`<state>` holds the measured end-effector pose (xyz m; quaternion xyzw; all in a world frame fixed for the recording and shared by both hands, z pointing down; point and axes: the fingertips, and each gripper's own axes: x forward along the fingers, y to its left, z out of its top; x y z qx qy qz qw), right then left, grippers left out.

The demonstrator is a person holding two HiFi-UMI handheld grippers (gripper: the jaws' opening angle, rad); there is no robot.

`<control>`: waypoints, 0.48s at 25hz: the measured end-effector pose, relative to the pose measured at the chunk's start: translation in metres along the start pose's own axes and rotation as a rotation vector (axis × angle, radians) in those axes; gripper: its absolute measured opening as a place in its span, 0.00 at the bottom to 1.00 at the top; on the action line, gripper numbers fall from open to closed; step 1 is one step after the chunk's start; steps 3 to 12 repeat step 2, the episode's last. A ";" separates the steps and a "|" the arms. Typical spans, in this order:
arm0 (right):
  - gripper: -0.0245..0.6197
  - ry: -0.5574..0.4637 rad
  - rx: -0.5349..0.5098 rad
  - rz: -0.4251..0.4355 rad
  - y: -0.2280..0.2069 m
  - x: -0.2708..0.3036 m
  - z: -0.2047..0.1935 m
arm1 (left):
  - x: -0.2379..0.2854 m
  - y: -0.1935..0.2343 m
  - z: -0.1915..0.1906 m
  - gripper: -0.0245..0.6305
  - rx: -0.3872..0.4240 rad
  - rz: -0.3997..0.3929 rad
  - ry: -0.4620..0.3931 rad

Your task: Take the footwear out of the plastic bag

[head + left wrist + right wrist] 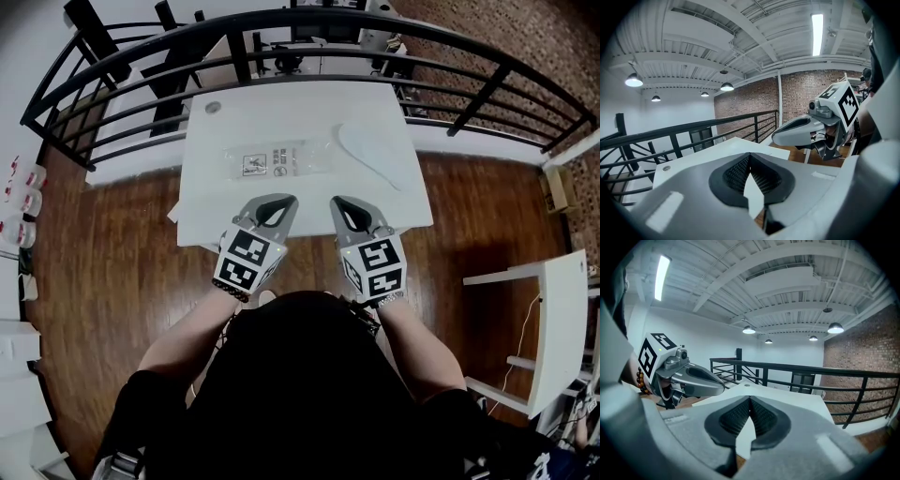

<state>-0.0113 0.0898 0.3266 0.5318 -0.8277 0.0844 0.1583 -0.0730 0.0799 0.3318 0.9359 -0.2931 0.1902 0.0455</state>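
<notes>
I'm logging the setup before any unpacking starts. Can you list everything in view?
table: one, white, centre
plastic bag: one, clear with a printed label, flat on the middle of the table
footwear: one, white, slipper-shaped, on the table to the right of the bag; cannot tell if it is wrapped
round disc: one, grey, far left corner of the table
railing: one, black, curving behind the table
floor: one, brown wood, around the table
side furniture: one, white, at the right
left claw: one, grey, shut and empty, over the near edge of the table
right claw: one, grey, shut and empty, beside the left
</notes>
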 end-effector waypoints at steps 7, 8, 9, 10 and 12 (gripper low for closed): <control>0.03 0.002 -0.001 -0.001 0.002 0.000 0.000 | -0.001 0.001 0.000 0.06 0.001 -0.002 -0.002; 0.03 0.002 -0.001 -0.001 0.002 0.000 0.000 | -0.001 0.001 0.000 0.06 0.001 -0.002 -0.002; 0.03 0.002 -0.001 -0.001 0.002 0.000 0.000 | -0.001 0.001 0.000 0.06 0.001 -0.002 -0.002; 0.03 0.002 -0.001 -0.001 0.002 0.000 0.000 | -0.001 0.001 0.000 0.06 0.001 -0.002 -0.002; 0.03 0.002 -0.001 -0.001 0.002 0.000 0.000 | -0.001 0.001 0.000 0.06 0.001 -0.002 -0.002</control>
